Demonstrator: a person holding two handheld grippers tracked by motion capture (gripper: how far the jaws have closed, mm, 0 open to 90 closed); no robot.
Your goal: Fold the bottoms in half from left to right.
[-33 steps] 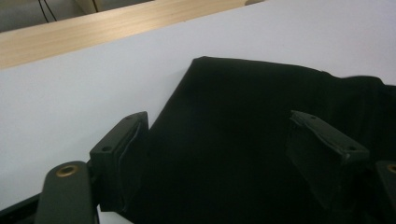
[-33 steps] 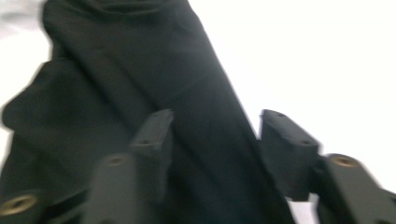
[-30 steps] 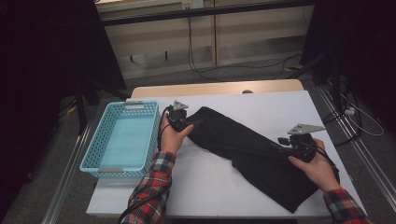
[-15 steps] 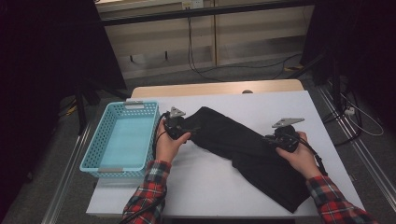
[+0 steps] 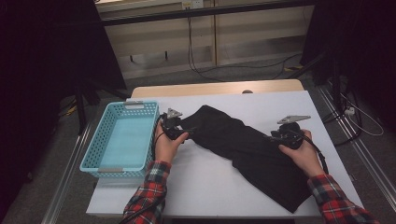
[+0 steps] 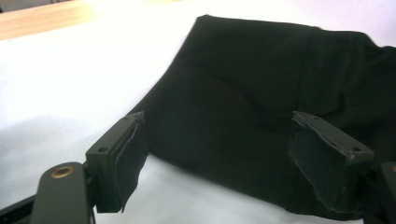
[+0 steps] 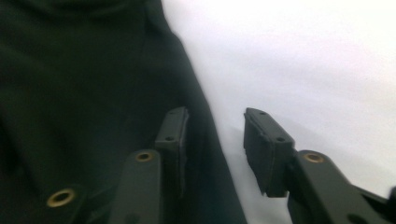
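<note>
Black garment lies spread slantwise on the white surface, right of the blue basket. My left gripper stands wide at its upper-left edge, cloth between the jaws, not pinched. My right gripper, jaws just opening, straddles the right hem, narrow gap, no grip.

- A black garment lies spread diagonally across a white table.
- At nine o'clock, a light blue plastic basket.
- Left gripper touches the garment's upper-left end.
- Right gripper rests at its three o'clock edge.
</note>
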